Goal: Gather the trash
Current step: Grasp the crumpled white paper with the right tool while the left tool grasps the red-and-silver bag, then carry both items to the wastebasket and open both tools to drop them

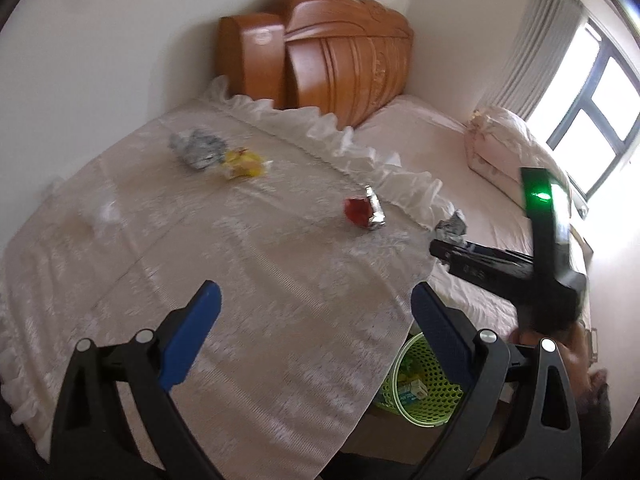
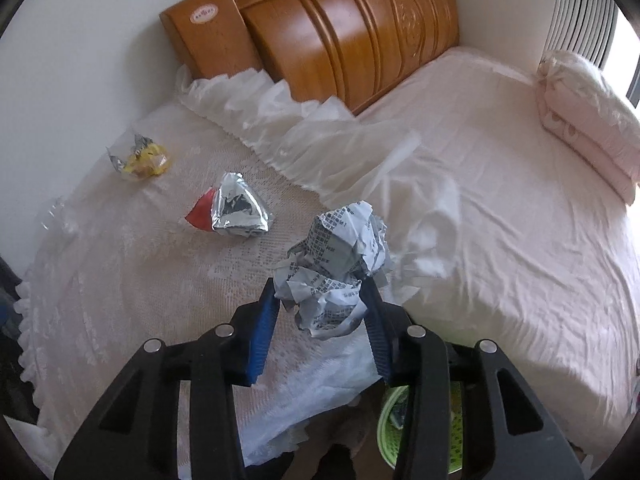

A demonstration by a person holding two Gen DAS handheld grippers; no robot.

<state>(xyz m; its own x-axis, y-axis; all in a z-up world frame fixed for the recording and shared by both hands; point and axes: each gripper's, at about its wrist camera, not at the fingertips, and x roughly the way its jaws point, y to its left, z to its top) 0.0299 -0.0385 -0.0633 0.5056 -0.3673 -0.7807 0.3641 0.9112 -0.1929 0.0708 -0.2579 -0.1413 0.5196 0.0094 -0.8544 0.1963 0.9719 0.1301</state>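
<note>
My right gripper (image 2: 320, 300) is shut on a crumpled ball of printed paper (image 2: 336, 264) and holds it above the bed's edge; it also shows in the left wrist view (image 1: 452, 229). My left gripper (image 1: 316, 300) is open and empty over the lace bedspread (image 1: 240, 260). On the bedspread lie a red and silver foil wrapper (image 1: 364, 212) (image 2: 236, 210), a yellow wrapper (image 1: 242, 163) (image 2: 144, 160) and another crumpled printed paper (image 1: 196, 146). A green mesh trash basket (image 1: 424, 380) (image 2: 452, 432) stands on the floor by the bed, below my right gripper.
A wooden headboard (image 1: 328, 56) stands at the back against the wall. A folded pink quilt (image 2: 588, 120) lies on the pink sheet at the right by the window (image 1: 592, 108). A clear plastic scrap (image 2: 60, 216) lies at the bedspread's left.
</note>
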